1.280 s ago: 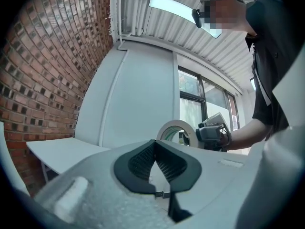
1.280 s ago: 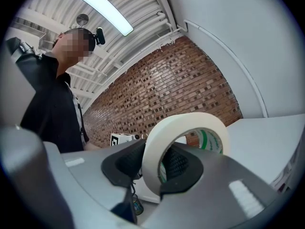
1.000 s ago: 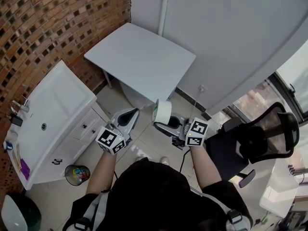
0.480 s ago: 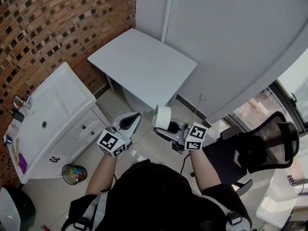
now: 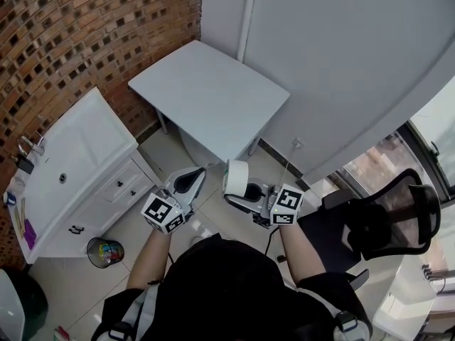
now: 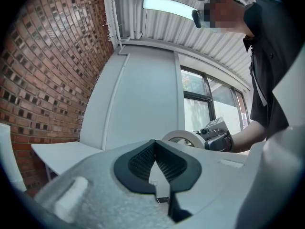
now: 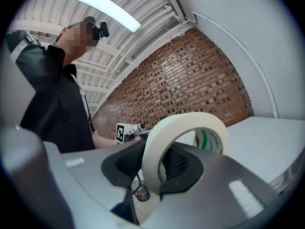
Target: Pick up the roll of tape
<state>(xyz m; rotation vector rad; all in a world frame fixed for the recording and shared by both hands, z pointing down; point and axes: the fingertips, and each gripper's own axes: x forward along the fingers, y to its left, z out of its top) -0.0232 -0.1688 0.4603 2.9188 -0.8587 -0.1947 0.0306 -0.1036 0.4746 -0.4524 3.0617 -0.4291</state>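
Observation:
The roll of tape (image 5: 237,173) is a cream ring with green print inside, held upright in the air in front of the person. My right gripper (image 5: 232,185) is shut on it, and in the right gripper view the black pads (image 7: 180,164) pinch the roll of tape (image 7: 185,130) through its wall. My left gripper (image 5: 192,177) hangs a little to the left of the roll, apart from it. Its pads (image 6: 167,163) meet with nothing between them in the left gripper view, where the roll of tape (image 6: 183,138) shows beyond the left gripper (image 6: 154,155).
A white square table (image 5: 210,94) stands ahead against the grey wall, and brick wall fills the left. A white sink cabinet (image 5: 74,168) is at the left, with a small bin (image 5: 104,251) on the tiled floor. A black office chair (image 5: 387,212) stands at the right.
Both grippers have drifted slightly across the view, and the tape roll has stayed in the right gripper. The left gripper's jaws remain together.

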